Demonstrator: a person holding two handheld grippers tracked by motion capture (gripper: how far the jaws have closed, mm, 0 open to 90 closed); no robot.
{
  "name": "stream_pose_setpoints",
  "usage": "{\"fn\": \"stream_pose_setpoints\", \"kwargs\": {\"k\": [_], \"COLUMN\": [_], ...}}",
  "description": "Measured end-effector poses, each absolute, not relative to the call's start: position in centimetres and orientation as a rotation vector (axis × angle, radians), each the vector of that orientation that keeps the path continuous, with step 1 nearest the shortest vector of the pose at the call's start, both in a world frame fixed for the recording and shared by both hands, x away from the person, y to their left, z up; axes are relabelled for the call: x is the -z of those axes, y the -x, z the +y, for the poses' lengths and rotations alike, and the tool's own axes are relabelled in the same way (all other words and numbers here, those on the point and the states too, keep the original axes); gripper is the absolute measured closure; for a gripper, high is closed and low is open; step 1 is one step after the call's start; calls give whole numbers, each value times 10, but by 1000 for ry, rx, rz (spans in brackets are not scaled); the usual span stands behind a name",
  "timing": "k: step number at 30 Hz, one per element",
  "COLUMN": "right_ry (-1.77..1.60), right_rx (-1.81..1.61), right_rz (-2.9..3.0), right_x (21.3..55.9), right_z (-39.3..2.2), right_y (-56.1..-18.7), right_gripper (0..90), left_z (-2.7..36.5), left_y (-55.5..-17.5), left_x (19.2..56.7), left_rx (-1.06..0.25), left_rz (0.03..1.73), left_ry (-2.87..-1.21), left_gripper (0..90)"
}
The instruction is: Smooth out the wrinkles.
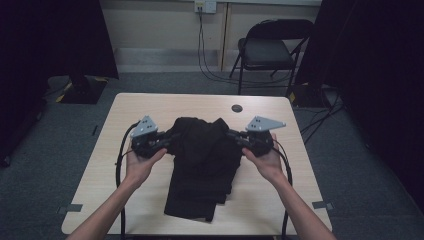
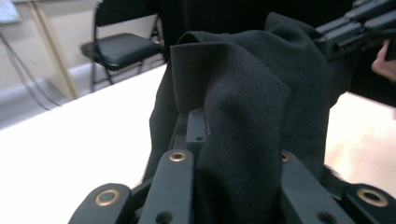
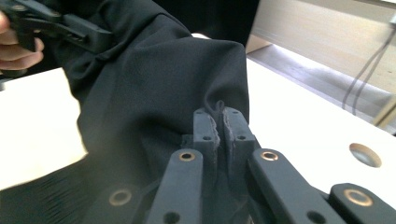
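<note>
A black garment [image 1: 205,165] lies down the middle of the light wooden table [image 1: 150,102], its far end lifted between my two grippers. My left gripper [image 1: 172,137] is shut on the cloth's left edge; in the left gripper view the black fabric [image 2: 243,112] drapes over the jaws and hides the right one. My right gripper [image 1: 234,135] is shut on the right edge, and in the right gripper view a pinch of cloth [image 3: 218,108] sticks up between the closed pads. The near end of the garment rests flat on the table.
A round cable hole [image 1: 237,108] sits near the table's far edge, also visible as the hole [image 3: 365,155]. A black folding chair [image 1: 270,47] stands behind the table, with cables on the floor. Dark curtains hang at both sides.
</note>
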State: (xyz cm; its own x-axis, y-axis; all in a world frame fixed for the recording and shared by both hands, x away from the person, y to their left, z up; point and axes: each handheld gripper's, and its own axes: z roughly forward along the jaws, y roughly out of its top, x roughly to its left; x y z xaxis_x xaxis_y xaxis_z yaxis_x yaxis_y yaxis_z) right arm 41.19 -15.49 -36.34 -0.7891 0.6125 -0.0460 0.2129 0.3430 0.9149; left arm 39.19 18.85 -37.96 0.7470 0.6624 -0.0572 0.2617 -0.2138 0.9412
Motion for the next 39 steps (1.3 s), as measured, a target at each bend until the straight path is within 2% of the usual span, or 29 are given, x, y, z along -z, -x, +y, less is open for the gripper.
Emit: {"fn": "stream_pose_setpoints", "kwargs": {"k": [1,5,9,13,14,16,18,19,20,21,22,24,26,27,28,29,31,34,35,37,39], "right_ry": [-702,-698,-719,-702,-719,-718,-695,-695,-697,-697,-717,-739,-741,-741,-768,-768,-744,-726,-726,-718,-754], "right_rx": [-1439,-1419,-1386,-1369,-1372,-1363,-1356,-1356,-1382,-1382,-1434,-1411,-1388,-1388,-1367,-1367,-1272,-1208,-1208,-1231,-1252], "right_rz": [2254,2308,2383,2446,2483,2513,2537,2537,2534,2534,2518,2483,2480,2480,2479,2479,2501,2574,2574,2578,2508], "right_x": [367,384,416,434,440,444,446,446,444,444,437,435,437,437,445,445,458,474,474,470,461], "right_z": [-156,-156,-159,-162,-165,-167,-170,-170,-173,-173,-175,-172,-166,-166,-154,-154,-137,-128,-128,-133,-141], "right_y": [-392,-363,-336,-320,-312,-306,-299,-299,-294,-294,-294,-299,-311,-311,-326,-326,-336,-335,-335,-331,-332], "right_gripper": [851,833,816,785,738,700,627,627,571,571,525,542,605,605,656,656,668,634,634,569,563], "left_z": [190,191,197,201,202,203,205,205,202,202,195,181,168,168,157,157,148,155,155,169,180], "left_y": [-377,-349,-331,-322,-316,-310,-310,-310,-313,-313,-321,-331,-343,-343,-351,-351,-347,-336,-336,-330,-331], "left_x": [386,406,423,423,418,413,408,408,403,403,402,407,418,418,432,432,447,456,456,450,442], "left_rx": [-421,-353,-273,-262,-244,-261,-248,-248,-286,-286,-288,-260,-224,-224,-194,-194,-171,-165,-165,-152,-154], "left_rz": [712,694,676,658,646,617,615,615,611,611,623,622,667,667,681,681,685,661,661,669,673], "left_ry": [-1810,-1864,-1925,-1922,-1890,-1868,-1838,-1838,-1847,-1847,-1876,-1939,-1991,-1991,-2036,-2036,-2169,-2241,-2241,-2190,-2108], "left_gripper": [794,778,736,680,650,615,533,529,526,521,516,516,503,492,483,471,475,536,557,639,727]}}
